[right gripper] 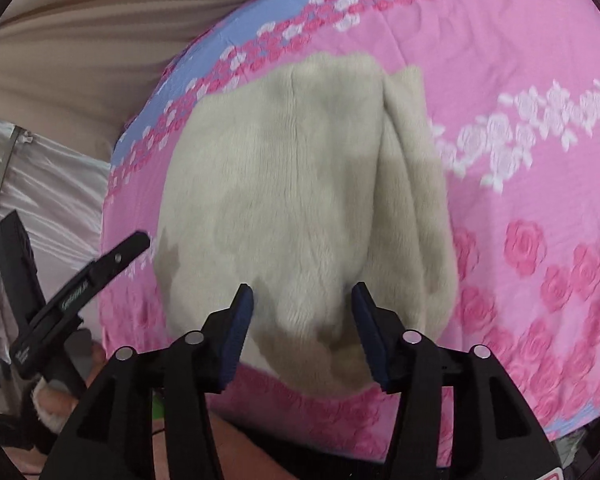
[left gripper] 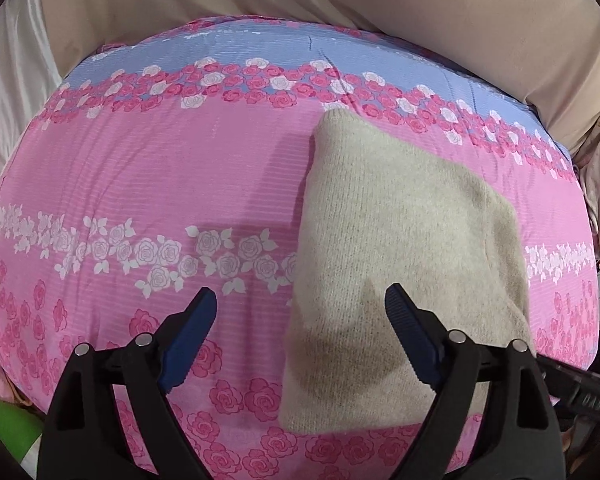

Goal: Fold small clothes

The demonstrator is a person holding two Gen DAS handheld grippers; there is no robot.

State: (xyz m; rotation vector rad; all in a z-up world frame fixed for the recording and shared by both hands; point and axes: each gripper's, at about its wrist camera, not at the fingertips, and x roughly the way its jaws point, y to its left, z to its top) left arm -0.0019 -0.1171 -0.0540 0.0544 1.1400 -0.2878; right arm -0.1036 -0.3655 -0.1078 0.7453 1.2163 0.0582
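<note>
Pink rose-print bedspread point(left gripper: 180, 184) is the work surface: thin woven cotton look, faint horizontal ribbing, blue band along its far edge, soft padded bulk underneath so it will give under pressure. All positions below are relative to the beige knit garment point(left gripper: 396, 248).

Garment: fuzzy, thick knit, lying flat on the bedspread as a rough rectangle, apparently already doubled over. In the right wrist view point(right gripper: 284, 200) a lengthwise fold ridge runs along its right side, layers stacked there. Right view is motion-blurred, so edge detail is unreliable.

Left gripper point(left gripper: 300, 308): tongs spread wide, empty, hovering over the garment's near-left edge; one finger over the knit, the other over bare bedspread.
Right gripper point(right gripper: 302, 300): tongs apart, empty, straddling the garment's near edge, centred.

My read of the step: pinch the near edge for the next fold.
- grab all layers; the thick knit will slip if only the top ply is caught
- both grips on the same edge, spread apart
- lift low, lay over, keep the ridge aligned
- don't snag the bedspread
</note>
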